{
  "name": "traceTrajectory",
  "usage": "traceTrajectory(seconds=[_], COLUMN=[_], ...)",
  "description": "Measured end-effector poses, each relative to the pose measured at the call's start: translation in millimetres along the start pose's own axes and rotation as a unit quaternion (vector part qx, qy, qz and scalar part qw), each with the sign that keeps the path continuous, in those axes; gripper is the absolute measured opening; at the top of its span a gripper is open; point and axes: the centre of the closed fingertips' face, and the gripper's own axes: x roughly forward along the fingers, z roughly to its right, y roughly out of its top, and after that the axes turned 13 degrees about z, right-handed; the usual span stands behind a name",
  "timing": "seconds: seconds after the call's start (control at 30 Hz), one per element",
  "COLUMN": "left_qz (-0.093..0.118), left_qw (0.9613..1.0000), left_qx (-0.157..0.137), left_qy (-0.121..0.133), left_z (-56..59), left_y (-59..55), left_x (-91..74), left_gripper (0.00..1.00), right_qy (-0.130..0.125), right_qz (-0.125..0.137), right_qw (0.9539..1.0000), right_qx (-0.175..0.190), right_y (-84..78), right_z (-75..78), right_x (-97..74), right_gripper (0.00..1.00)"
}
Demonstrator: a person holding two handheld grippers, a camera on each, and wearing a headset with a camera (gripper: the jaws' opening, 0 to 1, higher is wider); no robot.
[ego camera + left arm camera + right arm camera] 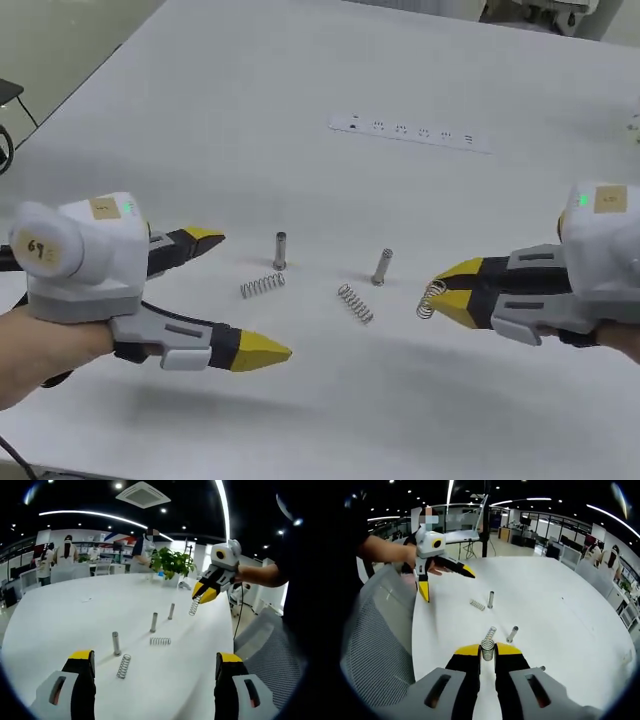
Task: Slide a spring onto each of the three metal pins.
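on the right side of the white table (330,60), pinches the held spring (431,299) at the tips of the right gripper (443,290), with jaws pressed almost together on its coils. carries it slanted, with the long axis not yet upright. sits just to the right of the middle pin (382,267), near it but apart. stands upright there, same as the left pin (280,250) further over. shows also a third pin (541,668), low beside the right jaws in the right gripper view. leaves the left spring (262,286) and the middle spring (355,303) lying flat in front of the two pins. hovers the left gripper (235,293) at the left with jaws spread wide and nothing between, nearer to the left pin and left spring. probably needs to tip the held spring upright over the middle pin's top, then lower it. has plenty of open room all around, with table edges well apart and only a power strip (410,133) far behind.
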Motion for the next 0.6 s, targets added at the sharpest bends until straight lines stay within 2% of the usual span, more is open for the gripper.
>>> traceTrajectory(seconds=[0.4, 0.6], left_qz=[0.003, 0.003], left_qw=[1.0, 0.9999], left_qx=[-0.001, -0.001], left_qy=[0.008, 0.01], left_z=[-3.3, -5.1], left_y=[0.0, -1.4], left_x=[-3.9, -5.6], left_gripper=[0.98, 0.98], right_qy=[-0.045, -0.064], right_qz=[-0.012, -0.011], right_qw=[0.9989, 0.9978], right_qx=[0.012, 0.015], right_y=[-16.9, -18.7], right_z=[34.7, 51.0], right_x=[-12.3, -14.7], right_gripper=[0.07, 0.07])
